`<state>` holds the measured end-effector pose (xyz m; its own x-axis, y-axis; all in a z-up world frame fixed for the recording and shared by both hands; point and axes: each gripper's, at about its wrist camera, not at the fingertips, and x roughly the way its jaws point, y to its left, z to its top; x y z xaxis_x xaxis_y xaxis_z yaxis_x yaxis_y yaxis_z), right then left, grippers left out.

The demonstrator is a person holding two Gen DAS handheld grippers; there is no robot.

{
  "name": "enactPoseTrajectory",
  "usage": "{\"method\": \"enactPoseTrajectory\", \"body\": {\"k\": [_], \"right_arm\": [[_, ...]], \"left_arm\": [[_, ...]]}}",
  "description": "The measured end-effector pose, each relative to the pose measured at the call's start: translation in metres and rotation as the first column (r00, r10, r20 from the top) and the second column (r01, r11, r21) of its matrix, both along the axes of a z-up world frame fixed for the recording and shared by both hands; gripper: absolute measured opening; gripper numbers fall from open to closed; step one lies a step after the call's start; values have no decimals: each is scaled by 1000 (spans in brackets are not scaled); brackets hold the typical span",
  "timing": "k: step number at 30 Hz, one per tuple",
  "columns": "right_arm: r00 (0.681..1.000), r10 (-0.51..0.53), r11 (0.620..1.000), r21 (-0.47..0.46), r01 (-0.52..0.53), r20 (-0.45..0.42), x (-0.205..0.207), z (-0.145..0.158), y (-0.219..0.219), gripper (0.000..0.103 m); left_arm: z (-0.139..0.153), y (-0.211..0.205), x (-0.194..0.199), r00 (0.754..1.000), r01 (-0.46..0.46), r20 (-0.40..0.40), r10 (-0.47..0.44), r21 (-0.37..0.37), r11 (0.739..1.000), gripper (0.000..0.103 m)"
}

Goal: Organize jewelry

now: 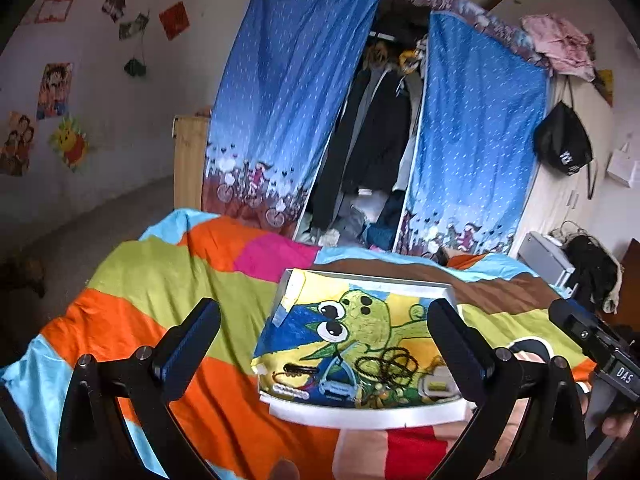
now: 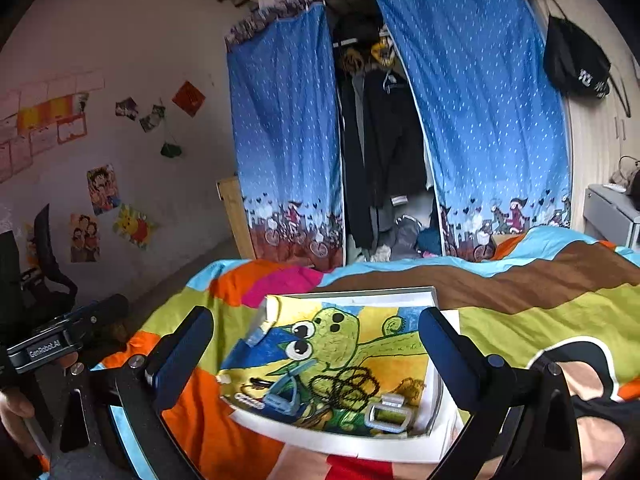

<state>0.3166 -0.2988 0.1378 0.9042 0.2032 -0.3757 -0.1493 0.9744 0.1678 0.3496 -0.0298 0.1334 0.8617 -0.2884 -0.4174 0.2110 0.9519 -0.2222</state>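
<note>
A white tray [image 1: 360, 414] lined with a cartoon dinosaur drawing lies on the bed. At its near end sit a coiled black bead necklace [image 1: 388, 364], a blue clip [image 1: 336, 384], a clear hair clip [image 1: 438, 386], a black hairpin [image 1: 300, 369] and a gold chain [image 2: 412, 388]. My left gripper [image 1: 326, 336] hangs open above the tray with nothing between its fingers. In the right wrist view the same tray [image 2: 320, 436], necklace [image 2: 344, 388] and clear clip [image 2: 390, 416] show, and my right gripper [image 2: 316, 340] is also open and holds nothing.
A patchwork bedspread [image 1: 160, 280] in orange, green and blue covers the bed. Behind it a wardrobe with blue curtains [image 1: 288, 100] stands half open, full of dark clothes. A wooden cabinet [image 1: 188, 160] is at the left. A grey box [image 2: 608, 216] is at the right.
</note>
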Motion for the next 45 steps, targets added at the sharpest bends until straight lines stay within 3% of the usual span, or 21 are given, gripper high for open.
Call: {"method": "enactPoseTrajectory", "body": {"k": [12,23,35,45], "right_arm": [[991,-8,999,-37,13,137,-142,9,25,103],[981,-12,998,-54,23,192,-236,-15,44,103],[983,-48,995,-75,62,177,-276,-59,54,103],[990,-52,994,-86,64,130,-274,-78,57,103]], "left_arm": [[10,13,-145,994,7,108,-10,28,1000,101],[-36,21,-249,989,-24,145,13,72,997,101],[-82,30,-293,988,-57,145,43,97,994,101],[-106,38,-295,992,-69,115,57,99,993,101]]}}
